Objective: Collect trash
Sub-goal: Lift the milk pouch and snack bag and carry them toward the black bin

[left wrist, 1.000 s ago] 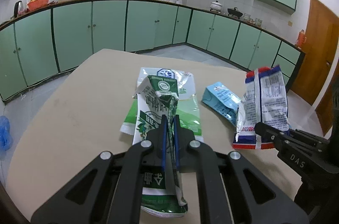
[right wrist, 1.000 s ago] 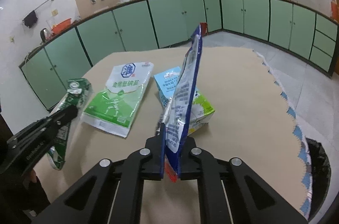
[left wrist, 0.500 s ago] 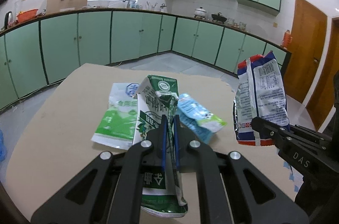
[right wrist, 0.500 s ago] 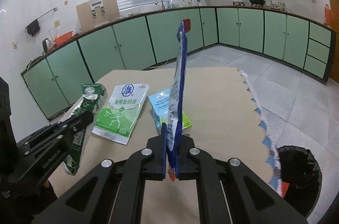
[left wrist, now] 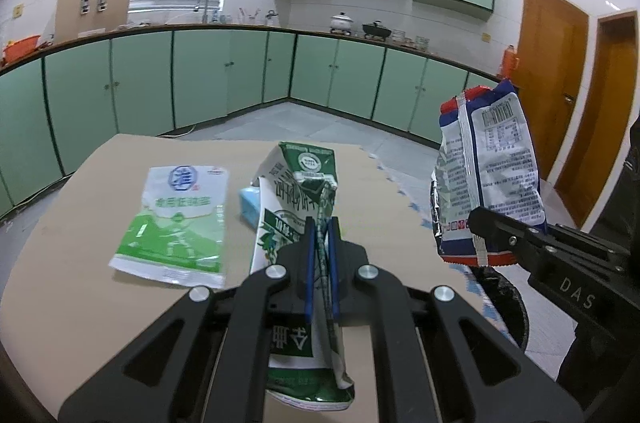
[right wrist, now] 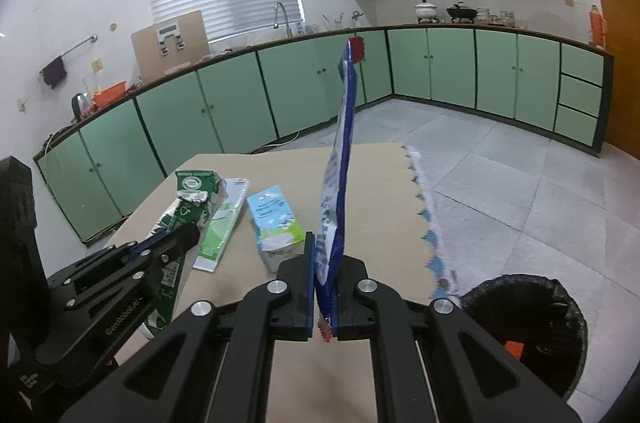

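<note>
Black bin bag (right wrist: 532,307) down by table edge, R side, waiting. Blue snack bag (left wrist: 490,179) pinched flat in right gripper (right wrist: 323,285), green milk carton (left wrist: 298,207) squished in left gripper (left wrist: 320,255), both up over table (left wrist: 80,215). Prob light, thin, slippy, so best held tight by bottom edge.

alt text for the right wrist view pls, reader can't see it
Right hand-held gripper shut on a blue snack bag held upright above a tan table, black bin lower right. Left hand-held gripper holds a green milk carton.
</note>
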`<state>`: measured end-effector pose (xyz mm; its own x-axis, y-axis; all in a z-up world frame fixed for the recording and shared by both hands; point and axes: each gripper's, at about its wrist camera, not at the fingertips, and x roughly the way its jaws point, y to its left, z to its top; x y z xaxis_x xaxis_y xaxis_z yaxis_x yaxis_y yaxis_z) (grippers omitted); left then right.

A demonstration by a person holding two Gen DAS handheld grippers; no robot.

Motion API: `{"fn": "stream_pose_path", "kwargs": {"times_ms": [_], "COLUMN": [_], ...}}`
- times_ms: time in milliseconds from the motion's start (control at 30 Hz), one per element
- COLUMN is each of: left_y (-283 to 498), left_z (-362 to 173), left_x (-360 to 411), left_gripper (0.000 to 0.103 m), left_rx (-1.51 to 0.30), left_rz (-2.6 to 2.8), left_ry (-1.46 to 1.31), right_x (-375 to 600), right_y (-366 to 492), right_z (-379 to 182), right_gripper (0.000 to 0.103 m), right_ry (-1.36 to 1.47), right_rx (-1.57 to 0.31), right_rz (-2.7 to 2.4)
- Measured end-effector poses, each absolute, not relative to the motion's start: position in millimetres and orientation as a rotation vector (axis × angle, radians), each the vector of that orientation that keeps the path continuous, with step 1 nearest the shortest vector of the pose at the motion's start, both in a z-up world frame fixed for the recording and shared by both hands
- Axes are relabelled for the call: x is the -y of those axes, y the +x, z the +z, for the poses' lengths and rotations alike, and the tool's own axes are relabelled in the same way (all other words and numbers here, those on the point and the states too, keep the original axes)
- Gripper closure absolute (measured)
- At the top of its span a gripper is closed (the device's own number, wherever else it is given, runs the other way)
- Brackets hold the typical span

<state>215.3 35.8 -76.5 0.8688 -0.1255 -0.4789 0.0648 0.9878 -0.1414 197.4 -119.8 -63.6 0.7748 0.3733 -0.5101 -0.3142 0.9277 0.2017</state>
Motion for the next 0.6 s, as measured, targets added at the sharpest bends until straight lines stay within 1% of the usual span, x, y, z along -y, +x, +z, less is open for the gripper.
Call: {"fn": "stream_pose_path", "kwargs": {"times_ms": [400,600], "left_y": [223,230], "left_z": [-72,-74], "left_x": [45,101], "left_gripper": [0.098,0.098], "left_rx": [-0.496,-0.497], "left_rz": [-0.240,-0.331], "left_ry": [-0.084,-0.059], "right_x": [201,247], "right_y": [185,178], "right_z": [-65,-71], "right_gripper": [0.097,0.097], "right_ry": [0.130,0.139], "right_rx": [-0.557,-0.558], "right_rz": [0.220,0.135]}}
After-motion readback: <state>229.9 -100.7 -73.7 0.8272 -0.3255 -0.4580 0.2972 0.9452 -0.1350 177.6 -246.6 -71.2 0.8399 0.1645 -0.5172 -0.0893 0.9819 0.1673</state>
